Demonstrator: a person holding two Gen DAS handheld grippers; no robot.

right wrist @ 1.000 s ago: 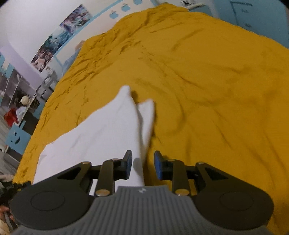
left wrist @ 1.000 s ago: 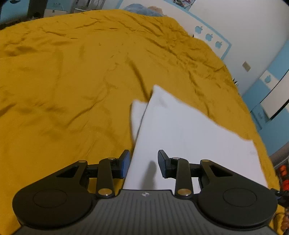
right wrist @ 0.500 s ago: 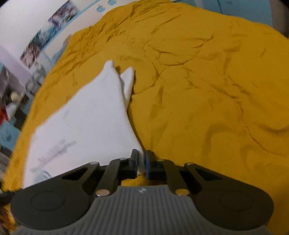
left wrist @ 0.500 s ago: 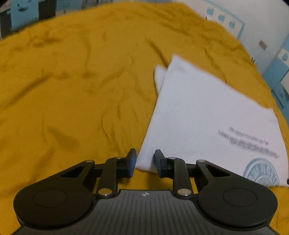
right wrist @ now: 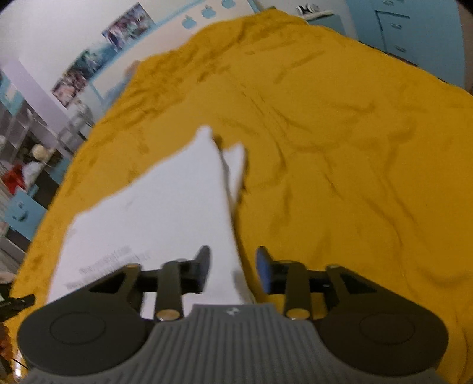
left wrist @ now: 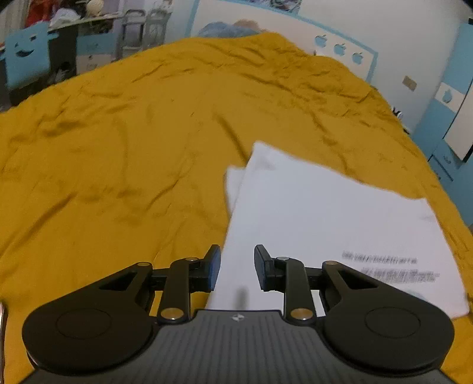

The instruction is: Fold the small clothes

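A white folded garment point(left wrist: 319, 218) with grey printed lettering lies flat on the mustard-yellow bedspread point(left wrist: 118, 153). A narrow white part sticks out from under its far edge. My left gripper point(left wrist: 235, 267) is open and empty, just over the garment's near left edge. In the right wrist view the same garment point(right wrist: 165, 212) lies to the left. My right gripper point(right wrist: 232, 270) is open and empty, over the garment's near right edge.
The bedspread point(right wrist: 340, 147) is wrinkled and spreads far on all sides. Blue furniture and shelves point(left wrist: 35, 59) stand beyond the bed's far left. A white wall with blue apple stickers point(left wrist: 340, 47) runs behind. Blue drawers point(right wrist: 396, 26) stand at the far right.
Both grippers were shut or nearly shut on the garment's near edge half a second ago. Both have opened, let the cloth go and drawn up and back. The garment lies flat.
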